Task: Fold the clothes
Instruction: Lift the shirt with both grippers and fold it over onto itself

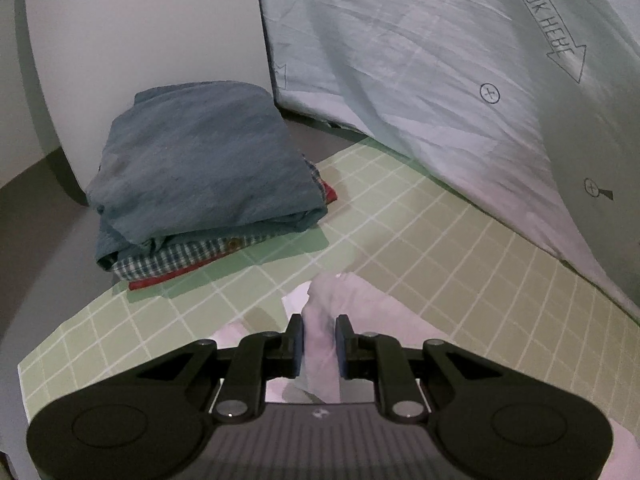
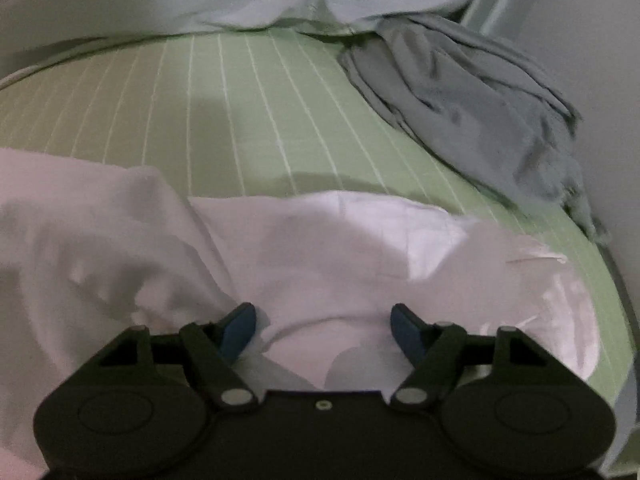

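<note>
Mid-fold on white garment (image 2: pixel 340 248) spread over green grid mat (image 2: pixel 240 120): left gripper (image 1: pixel 319 344) clamped on bunched edge, right gripper (image 2: pixel 322 328) spread wide above cloth; next, probably close right on edge and carry fold across.

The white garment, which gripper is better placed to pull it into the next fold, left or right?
Left, probably. The left gripper is already shut on a bunched edge of the white garment, so it can lift straight away. The right gripper hangs open above the cloth, gripping nothing.
</note>
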A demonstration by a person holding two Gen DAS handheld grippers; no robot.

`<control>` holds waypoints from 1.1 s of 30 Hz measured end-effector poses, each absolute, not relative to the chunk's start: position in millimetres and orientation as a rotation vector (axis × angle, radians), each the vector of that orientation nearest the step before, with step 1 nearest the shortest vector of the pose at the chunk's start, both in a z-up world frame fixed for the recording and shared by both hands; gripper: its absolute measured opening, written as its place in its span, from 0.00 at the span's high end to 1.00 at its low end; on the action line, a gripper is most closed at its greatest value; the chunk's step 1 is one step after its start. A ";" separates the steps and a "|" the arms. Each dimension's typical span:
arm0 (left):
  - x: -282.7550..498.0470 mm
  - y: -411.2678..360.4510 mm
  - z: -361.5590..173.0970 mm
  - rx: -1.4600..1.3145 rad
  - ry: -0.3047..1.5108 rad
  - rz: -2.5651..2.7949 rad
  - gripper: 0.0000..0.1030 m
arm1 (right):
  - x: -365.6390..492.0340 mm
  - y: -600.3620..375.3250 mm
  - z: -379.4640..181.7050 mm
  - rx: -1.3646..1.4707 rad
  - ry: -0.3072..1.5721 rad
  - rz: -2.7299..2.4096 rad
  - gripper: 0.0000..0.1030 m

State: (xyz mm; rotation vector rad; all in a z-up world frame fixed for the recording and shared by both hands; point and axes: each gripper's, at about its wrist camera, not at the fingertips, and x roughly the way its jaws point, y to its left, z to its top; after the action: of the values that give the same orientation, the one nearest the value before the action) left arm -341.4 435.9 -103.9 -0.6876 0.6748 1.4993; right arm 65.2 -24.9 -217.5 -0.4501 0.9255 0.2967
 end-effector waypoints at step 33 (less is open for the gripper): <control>-377.7 428.0 6.6 -0.405 0.369 1.685 1.00 | 150.2 -184.0 -58.7 0.410 0.564 0.207 0.86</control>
State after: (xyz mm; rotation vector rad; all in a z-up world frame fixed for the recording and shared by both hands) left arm -377.7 428.0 6.6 -0.4049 0.3691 1.6849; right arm 150.2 -184.0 -58.7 0.4098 0.5637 0.2067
